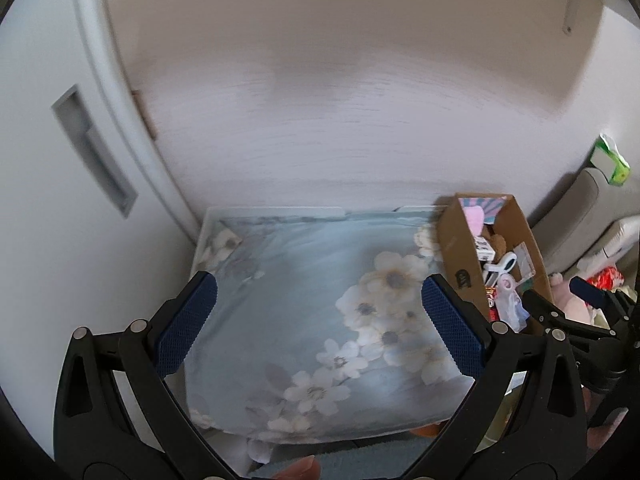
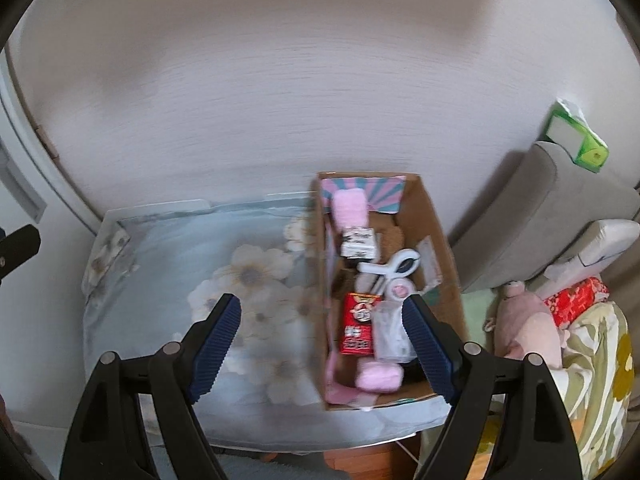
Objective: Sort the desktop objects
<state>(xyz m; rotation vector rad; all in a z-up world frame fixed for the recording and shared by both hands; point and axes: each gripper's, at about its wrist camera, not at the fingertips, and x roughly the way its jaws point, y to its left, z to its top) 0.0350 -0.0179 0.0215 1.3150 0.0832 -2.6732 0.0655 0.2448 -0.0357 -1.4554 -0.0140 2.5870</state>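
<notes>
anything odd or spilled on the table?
Nothing spilled. The cardboard box sits upright on the floral cloth, contents jumbled inside: scissors, red packet, pink pieces. Both grippers empty.

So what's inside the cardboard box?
The cardboard box holds a red packet, white scissors, a small printed carton and pink fluffy things. Whatever lies underneath that pile is covered.

Motion blur softens the cardboard box (image 2: 436, 240); print on its red packet (image 2: 359, 326) is unreadable.
</notes>
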